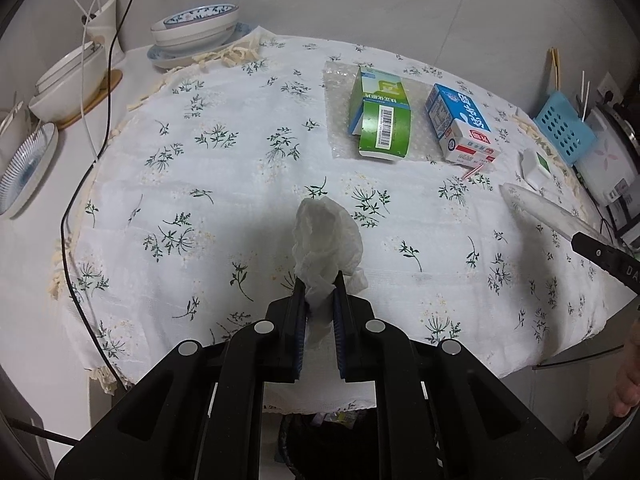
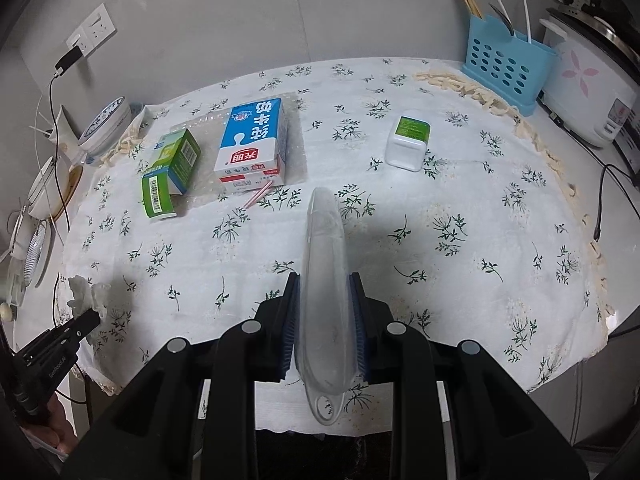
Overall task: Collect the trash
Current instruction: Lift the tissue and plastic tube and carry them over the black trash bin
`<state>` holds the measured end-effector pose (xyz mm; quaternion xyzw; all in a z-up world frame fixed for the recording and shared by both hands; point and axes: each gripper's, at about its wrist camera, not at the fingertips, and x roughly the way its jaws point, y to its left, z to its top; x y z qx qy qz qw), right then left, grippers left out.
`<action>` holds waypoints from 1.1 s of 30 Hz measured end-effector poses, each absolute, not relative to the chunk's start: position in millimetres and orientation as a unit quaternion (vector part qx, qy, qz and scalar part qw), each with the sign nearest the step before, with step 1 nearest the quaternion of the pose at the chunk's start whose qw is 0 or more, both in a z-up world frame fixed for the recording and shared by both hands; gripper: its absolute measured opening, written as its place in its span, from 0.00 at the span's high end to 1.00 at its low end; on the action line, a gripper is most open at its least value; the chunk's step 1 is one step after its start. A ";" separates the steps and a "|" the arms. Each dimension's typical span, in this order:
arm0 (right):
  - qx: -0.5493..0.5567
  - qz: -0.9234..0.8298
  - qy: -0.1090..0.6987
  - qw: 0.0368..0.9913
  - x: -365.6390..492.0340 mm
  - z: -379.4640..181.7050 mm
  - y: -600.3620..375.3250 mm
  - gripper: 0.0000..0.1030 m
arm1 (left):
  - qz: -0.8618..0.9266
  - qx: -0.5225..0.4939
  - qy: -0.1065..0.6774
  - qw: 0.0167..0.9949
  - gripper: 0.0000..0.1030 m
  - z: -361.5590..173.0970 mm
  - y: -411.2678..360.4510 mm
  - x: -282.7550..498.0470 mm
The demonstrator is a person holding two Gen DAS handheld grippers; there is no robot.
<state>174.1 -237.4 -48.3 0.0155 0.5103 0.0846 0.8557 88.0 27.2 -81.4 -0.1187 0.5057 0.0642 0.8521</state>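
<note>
Crumpled white tissue (image 1: 326, 240) pinched in left hand-held gripper (image 1: 320, 292). Clear plastic packaging shell (image 2: 326, 280) clamped in right hand-held gripper (image 2: 326, 284). Small white container (image 2: 407, 142) at 1 o'clock, whole in right view only.

The blue milk carton (image 2: 252, 144) reads 光明; left gripper (image 2: 90, 318) reads GenRobot.AI.

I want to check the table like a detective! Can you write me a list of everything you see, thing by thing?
Surface: white floral tablecloth, with a clear bubble-wrap sheet under the cartons.
Job's things: crumpled white tissue in the left claw; clear plastic package in the right claw; green carton, blue-and-white milk carton and pink straw lying on the table.
Clutter: small white box with green label, stacked bowls.
Grippers: both claws shut on their items.
Cables: black cable along the table's left edge.
Surroundings: blue utensil holder, white rice cooker, wall sockets.
</note>
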 end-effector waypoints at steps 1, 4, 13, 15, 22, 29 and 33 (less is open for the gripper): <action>0.017 0.085 0.509 0.856 171.4 -47.0 -237.1 0.78 | 0.063 -0.119 0.506 0.852 0.89 -80.3 26.4 85.8; 0.017 0.087 0.506 0.858 164.4 -43.6 -236.0 0.78 | 0.060 -0.117 0.503 0.854 0.89 -76.3 24.1 81.2; 0.017 0.091 0.499 0.861 144.2 -36.4 -233.4 0.78 | 0.049 -0.113 0.499 0.858 0.89 -69.5 17.1 69.7; 0.018 0.092 0.498 0.862 139.4 -35.2 -233.5 0.78 | 0.046 -0.112 0.499 0.858 0.89 -68.3 15.1 66.5; 0.017 0.101 0.497 0.861 119.3 -34.1 -231.2 0.78 | 0.034 -0.111 0.495 0.861 0.89 -62.4 5.3 52.9; 0.013 0.113 0.496 0.861 98.1 -32.9 -226.0 0.78 | 0.026 -0.110 0.493 0.863 0.89 -60.0 -1.9 39.1; 0.009 0.119 0.496 0.860 84.6 -32.7 -223.0 0.78 | 0.023 -0.115 0.492 0.863 0.89 -58.8 -4.0 30.3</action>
